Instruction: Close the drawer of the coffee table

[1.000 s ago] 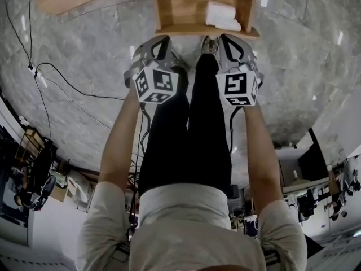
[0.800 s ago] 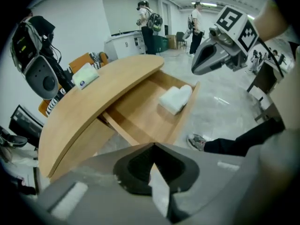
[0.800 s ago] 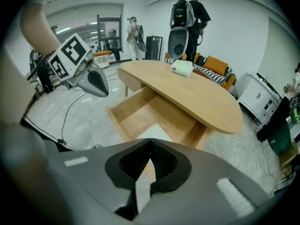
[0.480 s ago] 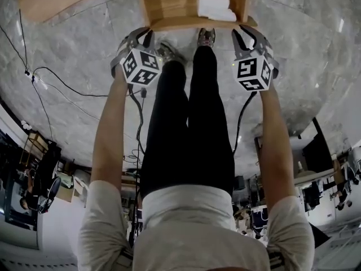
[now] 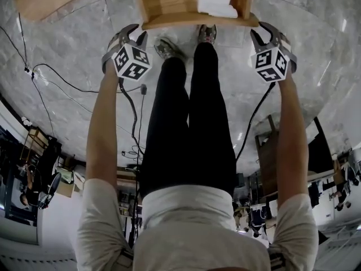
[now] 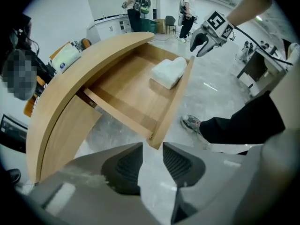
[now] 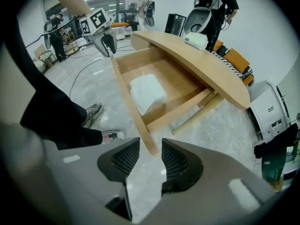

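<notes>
The coffee table's wooden drawer [image 5: 197,20] stands pulled out at the top of the head view, with a white folded pack [image 5: 217,1] inside. My left gripper [image 5: 134,34] hangs just off the drawer front's left corner, and my right gripper [image 5: 266,33] just off its right corner. Both point steeply down. In the left gripper view the jaws [image 6: 152,161] are opening, with the drawer's front corner [image 6: 154,139] showing just beyond the gap and nothing held. In the right gripper view the jaws [image 7: 150,161] are opening too, below the other front corner [image 7: 151,146].
The curved table top [image 6: 89,64] overhangs the drawer and carries a white box [image 6: 65,57]. The person's legs [image 5: 186,123] and shoes stand right before the drawer front. Cables [image 5: 56,75] trail over the marble floor on the left. People and equipment stand far behind.
Both grippers have spread apart from in front of the legs, out to the drawer front's two corners, and sunk lower. Their jaws, shut before, now stand apart.
</notes>
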Available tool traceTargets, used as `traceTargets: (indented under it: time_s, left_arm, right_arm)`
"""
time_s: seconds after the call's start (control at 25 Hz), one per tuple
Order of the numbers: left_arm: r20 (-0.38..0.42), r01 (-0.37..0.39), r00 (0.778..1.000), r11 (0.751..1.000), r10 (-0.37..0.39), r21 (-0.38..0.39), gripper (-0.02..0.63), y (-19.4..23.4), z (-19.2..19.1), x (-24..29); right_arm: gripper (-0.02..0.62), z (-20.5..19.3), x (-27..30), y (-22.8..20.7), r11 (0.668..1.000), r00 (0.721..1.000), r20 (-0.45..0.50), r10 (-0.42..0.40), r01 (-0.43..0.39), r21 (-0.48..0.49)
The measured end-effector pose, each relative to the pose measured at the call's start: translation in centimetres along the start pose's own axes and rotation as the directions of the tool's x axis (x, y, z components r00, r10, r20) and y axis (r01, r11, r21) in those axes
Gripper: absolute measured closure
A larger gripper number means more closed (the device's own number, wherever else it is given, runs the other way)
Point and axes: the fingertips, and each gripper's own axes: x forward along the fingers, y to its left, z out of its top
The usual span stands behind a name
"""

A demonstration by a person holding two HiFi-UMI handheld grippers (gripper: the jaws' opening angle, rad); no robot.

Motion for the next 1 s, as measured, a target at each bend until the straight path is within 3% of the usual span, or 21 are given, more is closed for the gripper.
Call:
traceTargets:
  time_s: [0.12, 0.4, 0.48, 0.6, 0.76, 1.0]
  left_arm:
    - [-0.012, 0.006, 1.0, 1.0, -0.006, -0.009, 0.465, -0.1, 0.2, 0.8]
    - [-0.026, -0.024, 0.999, 0.994, 0.027, 0.106, 0.469, -0.1, 0.3, 1.7]
    - [-0.022, -0.027, 0.999, 0.992, 0.03, 0.127, 0.481, -0.2, 0.3, 1.8]
    - [-0.019, -0.011, 1.0, 0.993, 0.013, 0.122, 0.483, -0.3, 0.2, 1.8]
    - [-0.02, 0.017, 1.0, 0.994, -0.015, 0.104, 0.483, -0.1, 0.3, 1.7]
    - [0.015, -0.041, 0.999, 0.997, 0.04, 0.06, 0.488, 0.3, 0.3, 0.6]
  right_arm:
    - [0.44, -0.1, 0.7, -0.1, 1.0, 1.0, -0.017, 0.014, -0.014, -0.003]
    - [0.449, 0.4, 1.9, 0.4, 0.99, 0.998, -0.047, 0.038, -0.044, -0.135]
    - [0.482, 0.4, 2.2, 0.7, 0.981, 0.997, -0.054, 0.047, -0.056, -0.185]
    - [0.5, 0.3, 2.3, 0.9, 0.966, 0.998, -0.044, 0.042, -0.052, -0.252]
    - [0.505, 0.4, 2.2, 0.8, 0.96, 0.998, -0.044, 0.045, -0.055, -0.273]
    - [0.511, 0.7, 1.3, 1.4, 0.952, 0.995, -0.058, 0.081, -0.094, -0.291]
